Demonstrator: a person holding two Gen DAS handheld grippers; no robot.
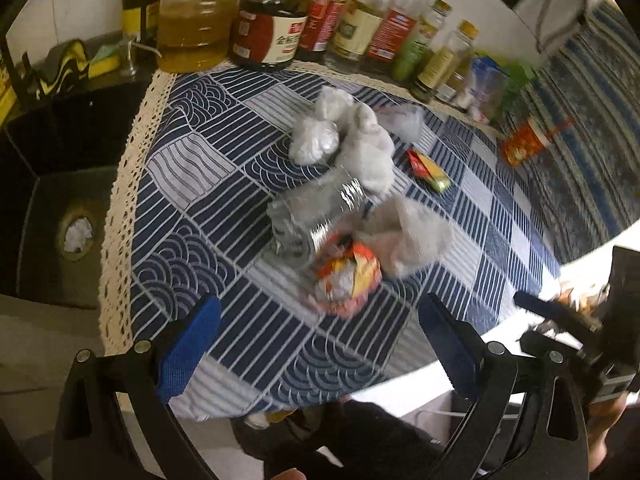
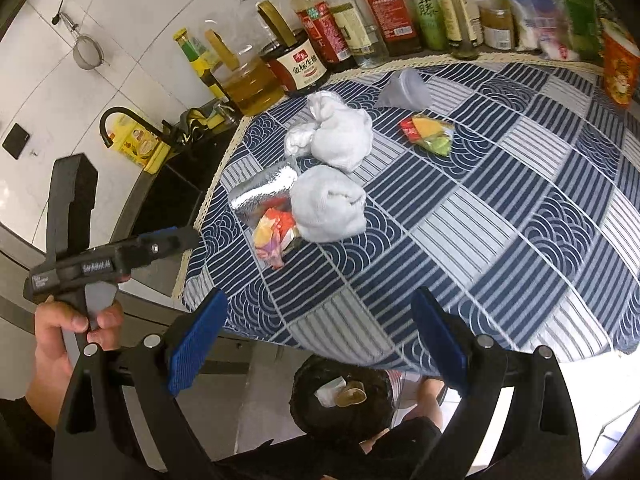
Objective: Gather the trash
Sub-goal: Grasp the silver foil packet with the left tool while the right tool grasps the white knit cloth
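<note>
Trash mostly still waiting on the worktop [image 2: 500, 216]

We see both claws, left claw [image 1: 320, 344] and right claw [image 2: 320, 336], spread wide and empty above the near edge; crumpled tissues [image 2: 328, 204], foil wrapper [image 2: 260, 192] and snack wrappers [image 2: 276, 240] lie mid-frame, uncollected. At bottom centre, the dark bin [image 2: 340, 404] seems to hold scraps already, though it is partly hidden.

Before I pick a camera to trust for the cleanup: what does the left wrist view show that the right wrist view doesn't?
Only the left wrist view: the sink drain holding white scraps. Only the right wrist view: the dark bin below the counter edge, a wall strainer, and the hand gripping the left gripper. Both: the white wads, foil bag, orange wrapper and bottles.
</note>
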